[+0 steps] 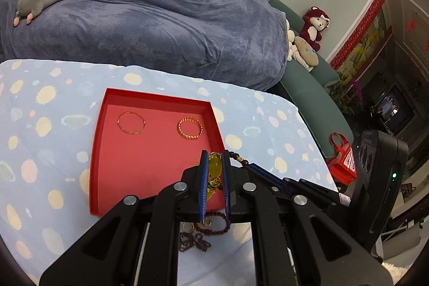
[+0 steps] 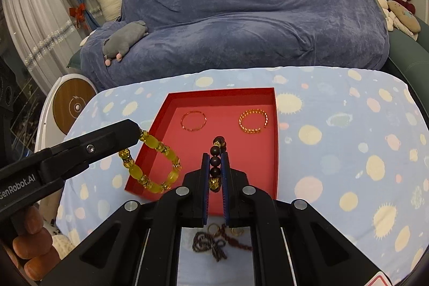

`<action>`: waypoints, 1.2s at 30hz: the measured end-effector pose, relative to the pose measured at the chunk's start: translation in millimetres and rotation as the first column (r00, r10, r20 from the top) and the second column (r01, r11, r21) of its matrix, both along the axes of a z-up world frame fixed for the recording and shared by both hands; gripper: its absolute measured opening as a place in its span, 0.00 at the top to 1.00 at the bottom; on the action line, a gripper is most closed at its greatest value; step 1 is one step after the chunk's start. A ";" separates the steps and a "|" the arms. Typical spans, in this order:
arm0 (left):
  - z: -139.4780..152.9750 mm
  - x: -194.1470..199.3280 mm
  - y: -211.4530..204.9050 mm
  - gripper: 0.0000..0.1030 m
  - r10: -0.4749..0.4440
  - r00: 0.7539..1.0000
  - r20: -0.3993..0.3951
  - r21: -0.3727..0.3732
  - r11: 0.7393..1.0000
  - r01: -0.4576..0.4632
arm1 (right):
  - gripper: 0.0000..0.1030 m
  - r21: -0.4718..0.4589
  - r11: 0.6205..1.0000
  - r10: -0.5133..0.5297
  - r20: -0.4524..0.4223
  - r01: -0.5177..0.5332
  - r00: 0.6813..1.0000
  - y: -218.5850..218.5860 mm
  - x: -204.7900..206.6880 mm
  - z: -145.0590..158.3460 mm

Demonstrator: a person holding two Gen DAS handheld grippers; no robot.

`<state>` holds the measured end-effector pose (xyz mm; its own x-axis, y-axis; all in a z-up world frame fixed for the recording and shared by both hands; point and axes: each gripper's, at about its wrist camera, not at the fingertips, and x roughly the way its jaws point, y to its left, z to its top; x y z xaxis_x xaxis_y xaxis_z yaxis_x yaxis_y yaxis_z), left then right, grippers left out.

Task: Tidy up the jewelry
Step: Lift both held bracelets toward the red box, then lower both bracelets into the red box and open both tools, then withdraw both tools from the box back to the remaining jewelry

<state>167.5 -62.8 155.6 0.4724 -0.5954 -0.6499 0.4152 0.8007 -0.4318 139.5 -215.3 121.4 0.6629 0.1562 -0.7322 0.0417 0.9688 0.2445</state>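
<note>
A red tray [image 1: 150, 165] [image 2: 249, 165] lies on the spotted blue cloth. It holds a thin gold bangle [image 1: 144, 123] [image 2: 205, 119] and a twisted gold bangle [image 1: 179, 127] [image 2: 240, 122]. My left gripper [image 1: 215, 156] [image 2: 138, 133] is shut on a yellow bead bracelet [image 1: 215, 168] [image 2: 152, 162], which hangs over the tray's near left corner. My right gripper [image 2: 215, 156] [image 1: 250, 164] is shut on a dark bead bracelet [image 2: 215, 161] [image 1: 237, 157] with gold spacers, raised above the tray's near edge.
Dark bead strings [image 1: 193, 240] [image 2: 211, 243] and small gold rings [image 2: 213, 227] lie on the cloth just in front of the tray. A blanket-covered sofa [image 2: 241, 18] with plush toys stands behind the table. A round white-and-wood object [image 2: 72, 106] is at the left and a red bag [image 1: 341, 160] at the right.
</note>
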 end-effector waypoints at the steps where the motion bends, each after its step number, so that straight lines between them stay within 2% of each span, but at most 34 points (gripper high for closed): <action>1: -2.4 10.4 -2.6 0.91 -0.005 1.000 -0.005 -0.013 1.000 0.005 | 0.92 0.012 1.000 -0.004 -0.003 0.004 1.000 -2.8 10.8 -2.3; 4: -19.6 41.7 -5.6 0.91 -0.008 0.998 -0.055 -0.080 0.997 0.004 | 0.92 0.044 0.999 -0.019 -0.022 0.020 1.000 -9.0 39.5 -14.8; 8: -61.9 78.3 0.9 0.91 0.000 0.985 -0.171 -0.183 0.983 -0.032 | 0.92 0.119 0.992 -0.032 -0.085 0.042 0.996 -14.6 70.1 -44.8; 10: -85.0 92.0 2.8 0.91 0.020 0.975 -0.220 -0.171 0.984 -0.059 | 0.92 0.148 0.988 -0.030 -0.123 0.048 0.992 -15.2 81.7 -63.0; 13: -114.4 103.0 4.9 0.91 0.056 0.966 -0.253 -0.083 0.993 -0.079 | 0.92 0.127 0.991 -0.019 -0.175 0.042 0.984 -11.1 93.5 -87.9; 17: -135.5 105.8 8.7 0.91 0.092 0.971 -0.221 0.075 0.994 -0.077 | 0.92 0.015 1.000 -0.011 -0.216 0.015 0.976 -5.7 102.0 -106.3; 23: -143.0 105.4 5.4 0.91 0.132 0.983 -0.126 0.281 0.955 -0.092 | 0.91 -0.113 0.994 -0.023 -0.228 -0.003 0.973 -1.6 105.5 -116.7; 25: -141.7 104.2 2.0 0.84 0.137 0.987 -0.088 0.344 0.934 -0.099 | 0.85 -0.152 0.988 -0.028 -0.222 -0.007 0.975 -0.9 105.3 -115.5; 27: -136.7 102.7 1.9 0.63 0.151 0.987 -0.055 0.363 0.924 -0.121 | 0.71 -0.174 0.985 -0.039 -0.199 0.004 0.979 -0.7 101.5 -109.0; 29: -127.3 99.0 6.0 0.55 0.172 0.985 -0.025 0.352 0.923 -0.153 | 0.59 -0.180 0.983 -0.056 -0.157 0.028 0.986 -4.5 94.6 -97.4; 32: -111.8 92.4 12.9 0.53 0.190 0.982 0.001 0.332 0.926 -0.179 | 0.57 -0.160 0.986 -0.069 -0.120 0.049 0.990 -9.4 81.8 -81.0; 36: -94.9 73.1 24.5 0.52 0.211 0.977 0.042 0.344 0.915 -0.212 | 0.54 -0.139 0.988 -0.085 -0.095 0.071 0.992 -14.7 57.4 -63.8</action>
